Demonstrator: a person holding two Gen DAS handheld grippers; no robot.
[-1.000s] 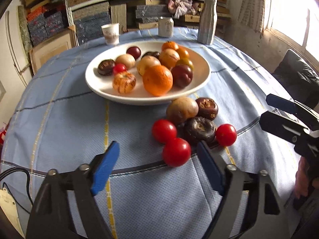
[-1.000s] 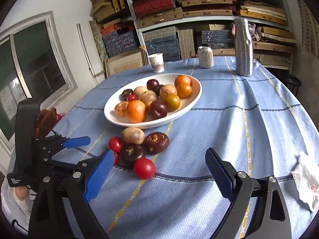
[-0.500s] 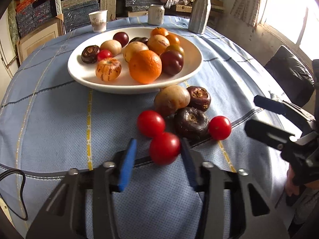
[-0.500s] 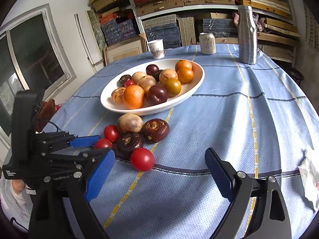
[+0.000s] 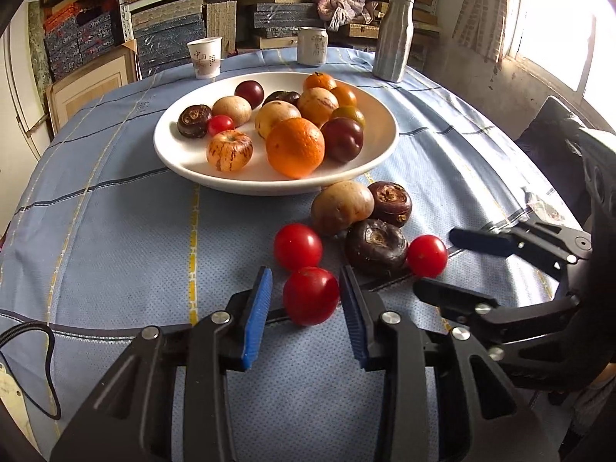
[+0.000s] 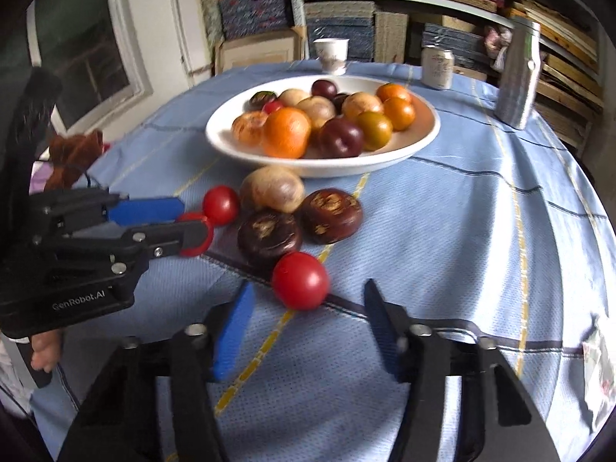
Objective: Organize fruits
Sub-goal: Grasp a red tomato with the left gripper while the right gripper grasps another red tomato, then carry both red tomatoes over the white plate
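Since a second ago, both grippers have closed in on the loose fruit near the table's front edge. Now the left gripper straddles a red tomato: its blue fingers have narrowed, the right one touching the fruit, the left one still a little apart, so nothing is clamped. From the right wrist view, the right gripper stands wide apart, just behind another tomato. Between them lie two dark chestnuts, a tan fruit against the white plate, and a third tomato. The plate holds an orange and mixed fruit mid-table on the blue tablecloth.
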